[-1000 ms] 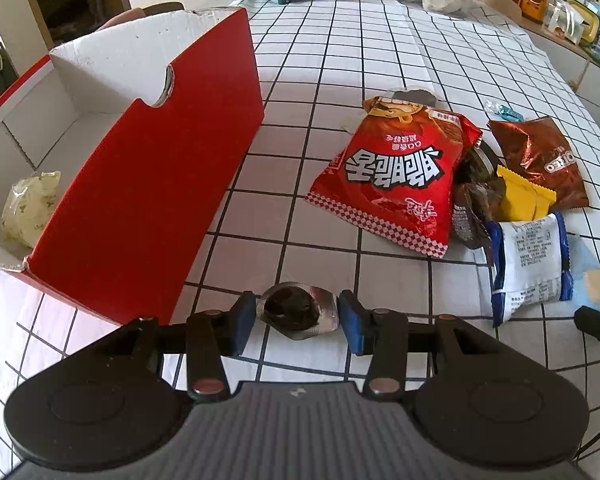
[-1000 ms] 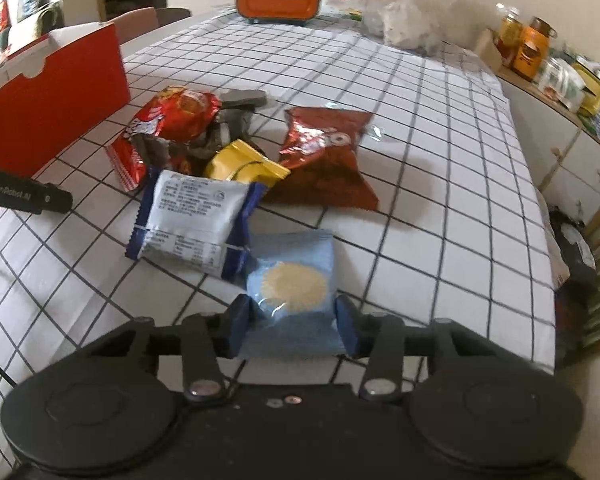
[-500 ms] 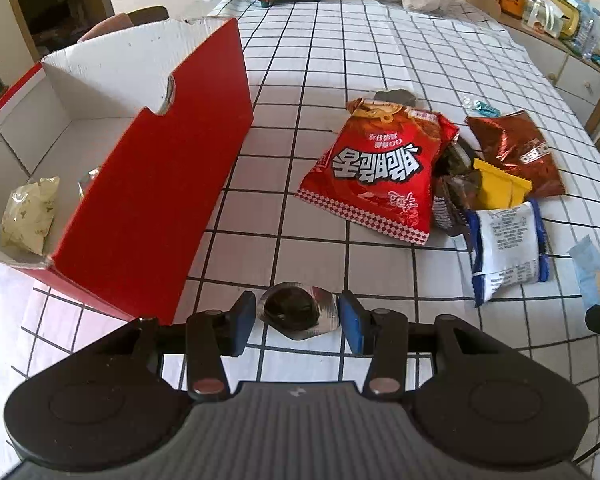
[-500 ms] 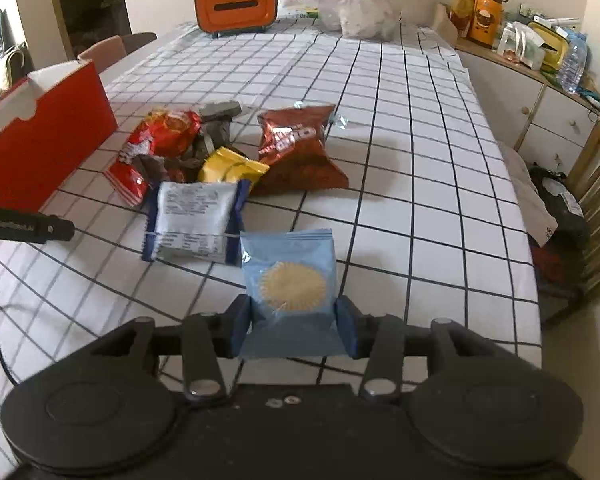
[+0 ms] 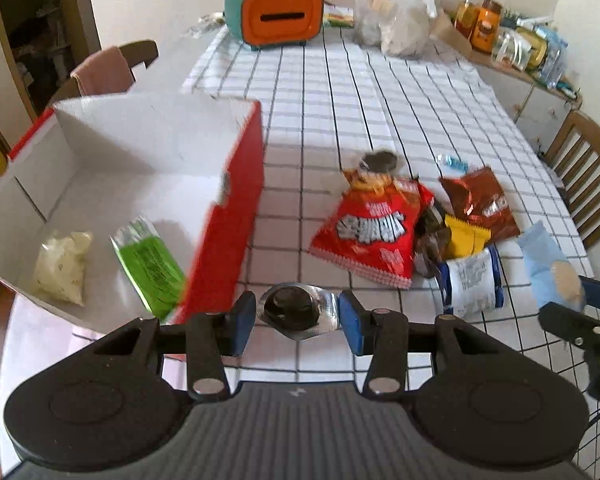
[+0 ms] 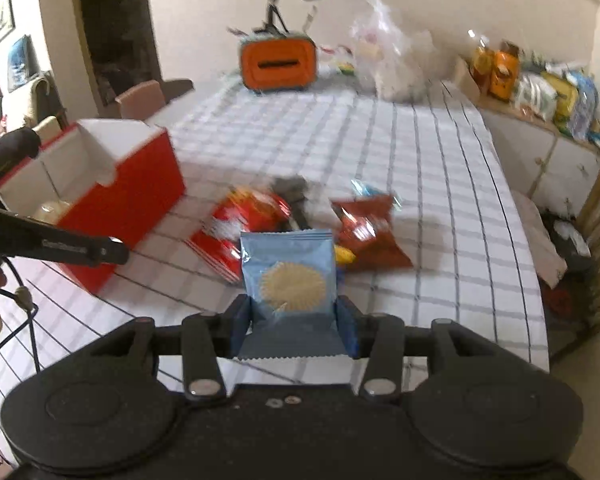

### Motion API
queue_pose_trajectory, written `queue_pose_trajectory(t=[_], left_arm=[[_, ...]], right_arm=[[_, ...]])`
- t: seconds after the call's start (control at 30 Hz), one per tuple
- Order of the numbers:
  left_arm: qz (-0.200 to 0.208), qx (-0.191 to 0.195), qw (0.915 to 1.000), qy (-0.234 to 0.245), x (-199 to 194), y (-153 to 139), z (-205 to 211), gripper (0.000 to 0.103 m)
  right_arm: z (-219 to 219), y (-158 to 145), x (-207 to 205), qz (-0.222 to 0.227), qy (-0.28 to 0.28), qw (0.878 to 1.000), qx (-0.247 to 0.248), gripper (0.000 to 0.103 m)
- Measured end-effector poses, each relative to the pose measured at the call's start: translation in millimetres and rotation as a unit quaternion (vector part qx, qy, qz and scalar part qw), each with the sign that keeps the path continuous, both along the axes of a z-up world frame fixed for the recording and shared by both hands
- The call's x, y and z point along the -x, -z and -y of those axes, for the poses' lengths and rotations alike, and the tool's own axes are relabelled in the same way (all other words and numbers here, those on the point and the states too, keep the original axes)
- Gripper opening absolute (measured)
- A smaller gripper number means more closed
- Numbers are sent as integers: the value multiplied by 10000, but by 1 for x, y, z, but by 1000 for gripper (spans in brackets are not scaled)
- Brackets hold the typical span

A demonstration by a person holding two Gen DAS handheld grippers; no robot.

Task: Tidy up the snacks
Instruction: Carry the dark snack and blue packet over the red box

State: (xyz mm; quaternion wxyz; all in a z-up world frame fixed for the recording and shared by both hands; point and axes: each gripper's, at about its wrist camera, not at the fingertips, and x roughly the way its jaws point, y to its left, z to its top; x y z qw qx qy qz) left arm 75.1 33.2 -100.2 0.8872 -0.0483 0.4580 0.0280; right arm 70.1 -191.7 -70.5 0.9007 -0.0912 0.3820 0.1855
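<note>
While both hands are held above the white tablecloth with its black grid [image 5: 332,92], each gripper has a snack clamped between its blue pads. The left gripper [image 5: 298,317] holds a small silver foil packet with a dark round treat inside [image 5: 296,310], pinched across its width and lying roughly flat, one pointed corner hanging toward the camera. The right gripper [image 6: 294,322] grips a light blue wrapper showing a round pale biscuit [image 6: 290,276] by its lower half; its long axis runs away from the gripper, serrated top edge tilted up and forward, and its near end is tucked into shadow between the fingers. Just left of the left gripper stands the open red cardboard box with a white inside [image 5: 236,216], its near corner cut off by the gripper body; a green packet [image 5: 148,264] and a pale, whitish pouch [image 5: 62,266] lie on its floor. On the cloth to the right sits the loose pile: a big red chip bag [image 5: 370,236], a brown-red foil bag [image 5: 482,204], a yellow packet [image 5: 466,238] and a white-and-blue packet [image 5: 470,284], overlapping so that a dark wrapper between them is hard to identify. In the right wrist view the pile and cloth are blurred, and printing on the bags cannot be read. An orange-fronted teal box [image 5: 278,18] stands at the far end of the table.
</note>
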Motion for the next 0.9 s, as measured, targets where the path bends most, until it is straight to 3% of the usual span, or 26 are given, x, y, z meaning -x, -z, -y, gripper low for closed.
queue_pose_trajectory(t=[0.43,0.9], left_arm=[[397,107,9992,1,8,-44,-80,45],[441,-284,9980,-362,2,-42,-181,45]], right_arm=[[-92,-33,7,471,-302,9983,-188,44],[-196,-25,-11,181,-813,9964,-154,44]])
